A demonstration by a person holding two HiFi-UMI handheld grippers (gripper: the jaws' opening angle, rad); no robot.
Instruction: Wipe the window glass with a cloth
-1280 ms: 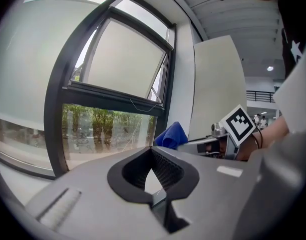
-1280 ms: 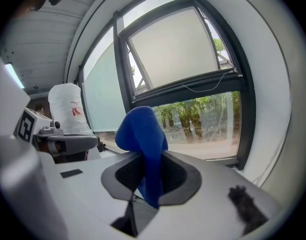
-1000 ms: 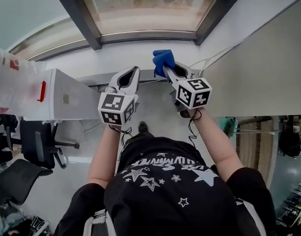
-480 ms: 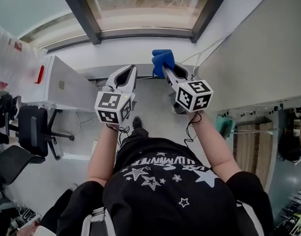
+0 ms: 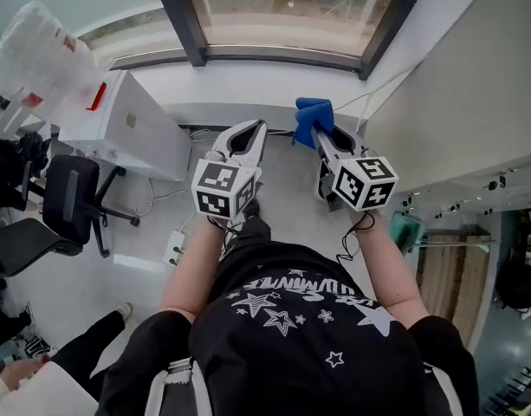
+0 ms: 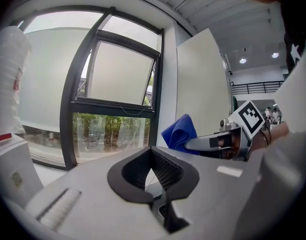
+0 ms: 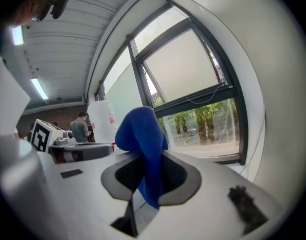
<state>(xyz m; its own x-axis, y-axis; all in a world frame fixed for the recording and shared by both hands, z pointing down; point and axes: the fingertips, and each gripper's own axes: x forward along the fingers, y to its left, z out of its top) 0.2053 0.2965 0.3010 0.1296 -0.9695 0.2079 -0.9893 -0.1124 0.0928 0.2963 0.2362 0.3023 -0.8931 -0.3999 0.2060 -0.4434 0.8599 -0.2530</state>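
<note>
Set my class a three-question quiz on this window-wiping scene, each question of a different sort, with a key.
1. Multiple choice: the cloth is A red, B blue, C white.
2. True or false: the left gripper has its jaws shut on nothing.
3. Fill in: the cloth is pinched by the ___ gripper.
Key: 1 B. 2 True. 3 right; the right gripper holds it.

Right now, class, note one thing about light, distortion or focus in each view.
Head view: even daylight, the window frame bows from the wide lens. Left gripper view: black corners, window glass bright, the left tool soft. Right gripper view: same fisheye bend; the blue cloth is sharp.
</note>
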